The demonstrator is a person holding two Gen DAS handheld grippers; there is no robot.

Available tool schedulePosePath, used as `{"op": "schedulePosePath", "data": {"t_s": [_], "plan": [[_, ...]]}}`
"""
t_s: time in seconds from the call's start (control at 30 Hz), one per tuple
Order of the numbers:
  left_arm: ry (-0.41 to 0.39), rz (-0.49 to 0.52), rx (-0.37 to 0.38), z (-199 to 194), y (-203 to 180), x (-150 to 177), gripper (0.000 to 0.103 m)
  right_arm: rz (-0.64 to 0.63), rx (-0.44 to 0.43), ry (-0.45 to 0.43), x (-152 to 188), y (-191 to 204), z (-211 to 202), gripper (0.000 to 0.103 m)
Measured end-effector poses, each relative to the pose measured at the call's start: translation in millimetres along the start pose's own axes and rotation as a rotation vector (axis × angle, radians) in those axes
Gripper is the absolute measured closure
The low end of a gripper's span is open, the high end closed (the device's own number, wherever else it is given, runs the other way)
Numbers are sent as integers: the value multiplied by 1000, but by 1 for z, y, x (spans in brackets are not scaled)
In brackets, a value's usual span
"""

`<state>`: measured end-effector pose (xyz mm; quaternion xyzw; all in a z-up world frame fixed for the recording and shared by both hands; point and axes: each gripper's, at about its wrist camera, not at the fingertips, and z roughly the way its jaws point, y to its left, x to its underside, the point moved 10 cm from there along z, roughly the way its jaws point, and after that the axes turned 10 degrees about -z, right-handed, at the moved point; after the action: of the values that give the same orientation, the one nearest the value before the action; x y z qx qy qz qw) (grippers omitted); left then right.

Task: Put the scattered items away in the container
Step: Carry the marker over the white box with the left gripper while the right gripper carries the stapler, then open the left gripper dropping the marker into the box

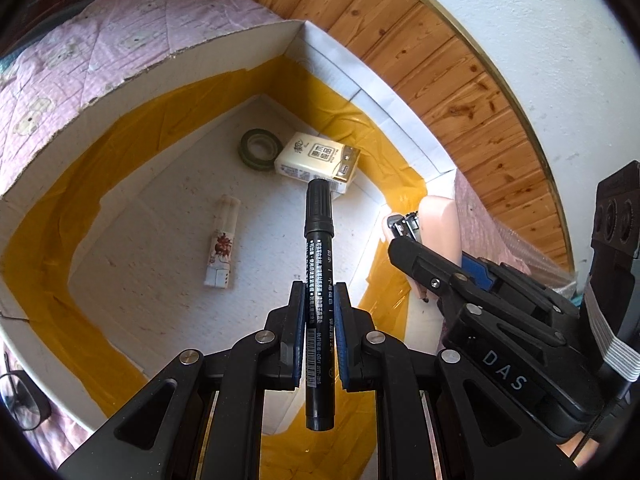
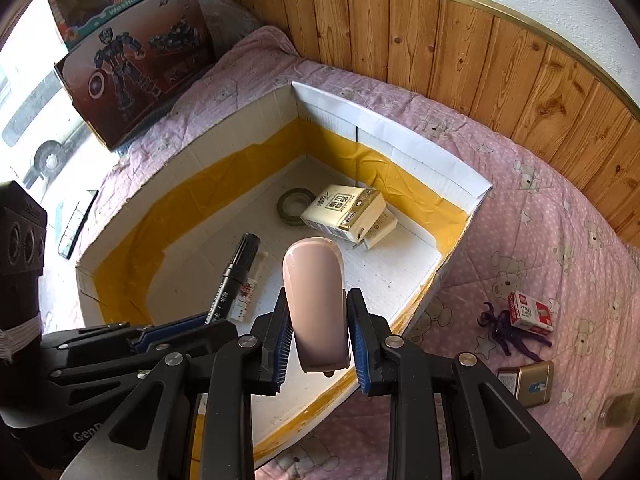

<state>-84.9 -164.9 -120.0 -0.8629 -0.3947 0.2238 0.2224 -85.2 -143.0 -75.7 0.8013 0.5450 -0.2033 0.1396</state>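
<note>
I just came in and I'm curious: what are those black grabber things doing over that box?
A person is tidying up. The left gripper holds a black marker and the right gripper holds a pink stapler, both over the cardboard box. A tape roll and tissue pack are already inside. A small red box and gold tin remain on the bedspread.

Setting: a home bedroom. A pink quilt [image 2: 520, 208] with bear print covers a bed, against a wood-panelled wall [image 2: 460, 52]. Toy boxes [image 2: 132, 40] are stacked at the bed's end.
</note>
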Motion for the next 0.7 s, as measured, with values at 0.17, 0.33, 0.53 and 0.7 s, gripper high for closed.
{"op": "schedulePosePath", "data": {"t_s": [0.17, 0.33, 0.53, 0.7], "plan": [[24, -20, 11, 8, 0, 1, 89, -46, 5, 37, 1, 0, 12, 75], [39, -41, 19, 12, 3, 1, 89, -80, 13, 71, 3, -1, 23, 75], [62, -60, 20, 16, 7, 1, 90, -133, 32, 102, -1, 2, 31, 75], [80, -60, 22, 18, 6, 3, 90, -171, 51, 123, 0, 2, 37, 75]]}}
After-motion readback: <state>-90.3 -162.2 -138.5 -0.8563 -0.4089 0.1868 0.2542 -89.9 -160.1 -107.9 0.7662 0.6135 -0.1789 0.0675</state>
